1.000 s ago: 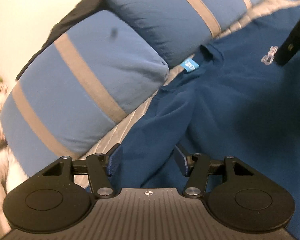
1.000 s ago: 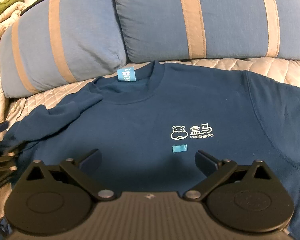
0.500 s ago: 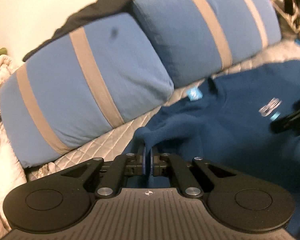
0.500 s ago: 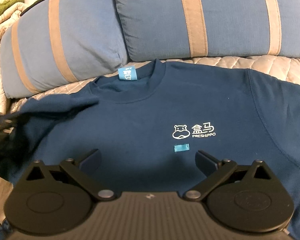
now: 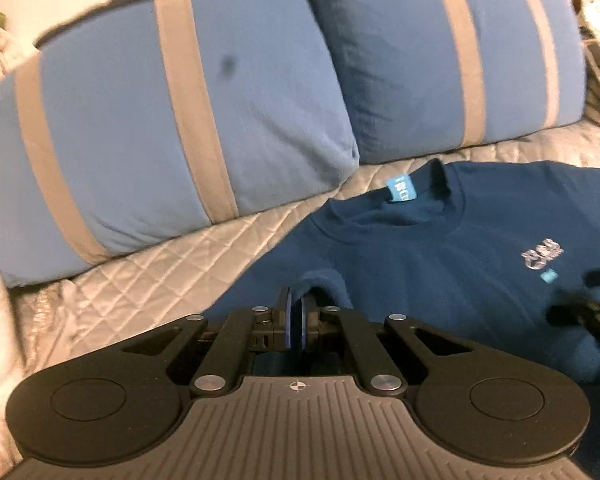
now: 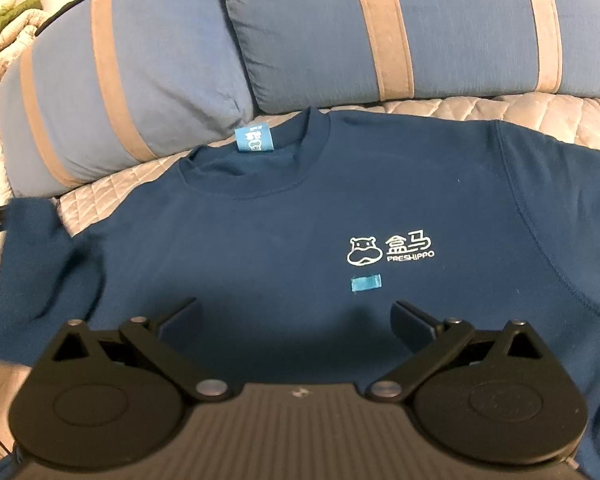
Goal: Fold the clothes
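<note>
A dark blue sweatshirt with a white hippo logo lies face up on the quilted bed cover, collar toward the pillows. My left gripper is shut on a fold of the sweatshirt's sleeve and holds it lifted over the shirt's left side. In the right wrist view that raised sleeve hangs blurred at the left edge. Hovering over the shirt's chest below the logo, my right gripper is open with nothing between its fingers. It shows as a dark blur in the left wrist view.
Two blue pillows with tan stripes lean along the head of the bed, just behind the collar. A pale crumpled blanket lies at the far left. Bare quilted cover shows left of the sweatshirt.
My left gripper went from open around the sleeve to shut on it, then rose and swung right, pulling the sleeve up off the cover. The right gripper stayed where it was.
</note>
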### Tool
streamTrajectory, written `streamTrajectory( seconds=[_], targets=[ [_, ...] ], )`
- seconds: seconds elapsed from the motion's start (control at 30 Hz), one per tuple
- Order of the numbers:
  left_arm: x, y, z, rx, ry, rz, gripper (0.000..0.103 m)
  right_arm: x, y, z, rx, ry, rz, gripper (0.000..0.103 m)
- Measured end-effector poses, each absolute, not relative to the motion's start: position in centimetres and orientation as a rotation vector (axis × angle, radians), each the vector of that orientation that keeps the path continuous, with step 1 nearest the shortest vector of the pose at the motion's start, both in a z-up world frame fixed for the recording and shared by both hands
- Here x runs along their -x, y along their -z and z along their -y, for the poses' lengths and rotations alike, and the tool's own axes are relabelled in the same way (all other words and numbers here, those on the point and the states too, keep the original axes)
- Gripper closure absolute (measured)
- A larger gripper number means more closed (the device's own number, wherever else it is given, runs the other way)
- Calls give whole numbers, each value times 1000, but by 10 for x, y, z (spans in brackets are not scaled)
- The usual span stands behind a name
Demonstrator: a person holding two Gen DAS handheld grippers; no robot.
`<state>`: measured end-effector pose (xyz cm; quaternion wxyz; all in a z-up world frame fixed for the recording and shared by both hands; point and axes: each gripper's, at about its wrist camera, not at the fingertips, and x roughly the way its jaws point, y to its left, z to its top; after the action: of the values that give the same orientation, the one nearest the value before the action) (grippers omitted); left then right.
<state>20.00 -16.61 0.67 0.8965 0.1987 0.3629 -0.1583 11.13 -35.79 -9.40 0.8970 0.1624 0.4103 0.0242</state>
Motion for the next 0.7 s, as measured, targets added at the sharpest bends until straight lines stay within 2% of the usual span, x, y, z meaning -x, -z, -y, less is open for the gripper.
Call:
streamTrajectory(
  seconds=[0.1,0.13,0.17,0.23,0.33,0.4,0.57,0.7],
  targets=[
    [-223,6,183,-387,360,-763,96,-112,94,357,-332,-50,-853,0],
    [-229,9,188,-373,380,-768,92,-112,95,357,-329,-50,-854,0],
    [-233,11,192,-352,400,-775,86,-112,95,356,-326,-49,-856,0],
    [-240,13,199,-309,437,-782,52,-114,97,356,-321,-47,-863,0],
    [-229,0,193,-249,452,-695,36,-115,98,356,-319,-51,-870,0],
    [-219,-9,187,-227,465,-642,36,-115,98,355,-317,-54,-868,0],
    [-180,-17,170,-388,519,-589,36,-114,96,355,-314,-63,-866,0],
    [-149,-7,161,-542,576,-607,36,-114,95,356,-327,-65,-866,0]
  ],
)
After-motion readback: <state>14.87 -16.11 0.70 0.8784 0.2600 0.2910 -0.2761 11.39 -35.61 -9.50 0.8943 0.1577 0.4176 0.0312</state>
